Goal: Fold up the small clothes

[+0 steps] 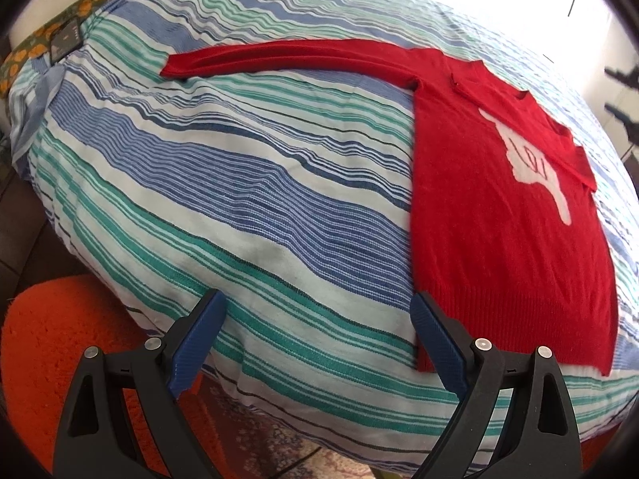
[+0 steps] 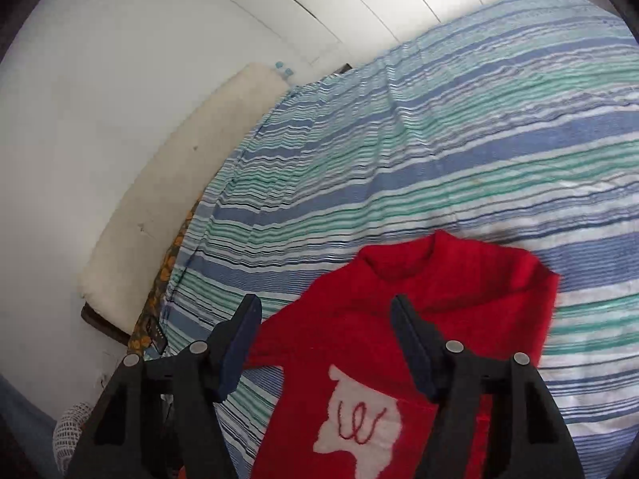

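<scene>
A small red sweater [image 1: 499, 215] with a white patch on the chest lies flat on the striped bedspread [image 1: 223, 183]. One long sleeve [image 1: 287, 58] stretches out to the left; the right side is folded in over the body. My left gripper [image 1: 317, 343] is open and empty, at the bed's near edge just left of the sweater's hem. My right gripper [image 2: 325, 349] is open and empty, hovering over the sweater's chest [image 2: 439, 279] below the collar.
The bedspread [image 2: 439, 127] covers a bed that drops off at the near edge. An orange rug [image 1: 52, 359] lies on the floor below. A flowered green cloth with a dark tag [image 1: 64, 38] sits at the far left edge. A white wall and cream cushion [image 2: 167, 183] flank the bed.
</scene>
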`<state>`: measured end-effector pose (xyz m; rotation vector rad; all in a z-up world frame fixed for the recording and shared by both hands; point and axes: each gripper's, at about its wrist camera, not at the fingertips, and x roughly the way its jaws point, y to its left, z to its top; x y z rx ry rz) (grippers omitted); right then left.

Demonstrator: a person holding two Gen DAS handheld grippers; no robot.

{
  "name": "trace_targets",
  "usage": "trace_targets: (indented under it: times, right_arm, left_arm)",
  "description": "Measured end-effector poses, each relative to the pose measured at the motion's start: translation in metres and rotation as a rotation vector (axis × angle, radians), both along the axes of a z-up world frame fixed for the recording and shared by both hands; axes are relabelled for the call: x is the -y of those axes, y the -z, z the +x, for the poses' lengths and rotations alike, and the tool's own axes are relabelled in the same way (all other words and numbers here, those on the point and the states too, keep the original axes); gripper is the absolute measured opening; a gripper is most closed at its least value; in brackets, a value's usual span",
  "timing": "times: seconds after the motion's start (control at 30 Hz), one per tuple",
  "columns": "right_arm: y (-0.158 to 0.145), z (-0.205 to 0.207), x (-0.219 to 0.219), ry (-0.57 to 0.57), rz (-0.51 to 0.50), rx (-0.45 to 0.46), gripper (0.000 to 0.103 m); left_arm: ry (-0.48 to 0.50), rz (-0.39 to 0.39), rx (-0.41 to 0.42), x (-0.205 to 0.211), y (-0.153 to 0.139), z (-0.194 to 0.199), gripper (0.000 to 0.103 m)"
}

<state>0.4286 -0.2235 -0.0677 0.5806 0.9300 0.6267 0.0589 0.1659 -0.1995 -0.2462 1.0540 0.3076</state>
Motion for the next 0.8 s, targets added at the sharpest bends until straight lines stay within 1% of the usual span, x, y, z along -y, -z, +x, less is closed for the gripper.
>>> trace_targets:
  times: [0.07, 0.1, 0.13, 0.17, 0.2, 0.23, 0.27, 0.3, 0.33, 0.43, 0.47, 0.5, 0.53, 0.6, 0.67, 0.8]
  right_arm:
    - [0.033, -0.001, 0.005, -0.005, -0.009, -0.085, 0.063]
    - [0.053, -0.003, 0.006, 0.0, -0.031, -0.121, 0.062]
    - [0.074, -0.005, 0.007, 0.013, -0.077, -0.151, 0.062]
    - [0.098, -0.007, 0.009, 0.04, -0.163, -0.192, 0.062]
    - [0.121, -0.006, 0.016, 0.088, -0.274, -0.237, 0.062]
    - [0.144, -0.009, 0.026, 0.133, -0.359, -0.296, 0.057]
    - [0.158, -0.013, 0.036, 0.164, -0.381, -0.321, 0.047]
    - [0.161, -0.018, 0.046, 0.199, -0.39, -0.304, 0.035]
    - [0.158, -0.023, 0.054, 0.233, -0.423, -0.289, 0.04]
    - [0.133, -0.043, 0.068, 0.255, -0.423, -0.216, 0.045]
    - [0.124, -0.051, 0.072, 0.247, -0.422, -0.18, 0.047]
    - [0.115, -0.061, 0.074, 0.231, -0.429, -0.142, 0.052]
    - [0.106, -0.072, 0.074, 0.219, -0.446, -0.107, 0.056]
    - [0.097, -0.1, 0.077, 0.211, -0.5, -0.051, 0.06]
    - [0.099, -0.129, 0.086, 0.228, -0.536, -0.025, 0.06]
    - [0.111, -0.183, 0.11, 0.305, -0.557, -0.046, 0.06]
  left_arm:
    - [-0.002, 0.004, -0.002, 0.001, 0.0, 0.001, 0.094]
    - [-0.002, 0.006, -0.003, 0.001, 0.001, 0.002, 0.094]
    - [-0.002, 0.008, -0.003, 0.001, 0.001, 0.001, 0.094]
    - [-0.001, 0.01, -0.004, 0.002, 0.001, 0.001, 0.094]
    - [0.0, 0.012, -0.006, 0.002, 0.001, 0.001, 0.094]
    - [0.002, 0.015, -0.008, 0.002, 0.002, 0.002, 0.094]
    - [0.005, 0.017, -0.008, 0.002, 0.001, 0.002, 0.094]
    - [0.005, 0.018, -0.007, 0.002, 0.001, 0.002, 0.094]
    - [0.005, 0.017, -0.008, 0.002, 0.002, 0.002, 0.094]
    - [0.001, 0.01, -0.01, 0.001, 0.002, 0.005, 0.094]
    - [-0.001, 0.009, -0.009, 0.001, 0.002, 0.005, 0.094]
    - [-0.002, 0.009, -0.007, 0.002, 0.002, 0.005, 0.094]
    - [-0.001, 0.008, -0.003, 0.002, 0.001, 0.005, 0.094]
    - [-0.001, 0.005, 0.007, 0.001, -0.001, 0.003, 0.094]
    - [0.0, 0.003, 0.015, 0.001, -0.002, 0.0, 0.094]
    - [0.003, 0.005, 0.021, 0.001, -0.004, -0.004, 0.094]
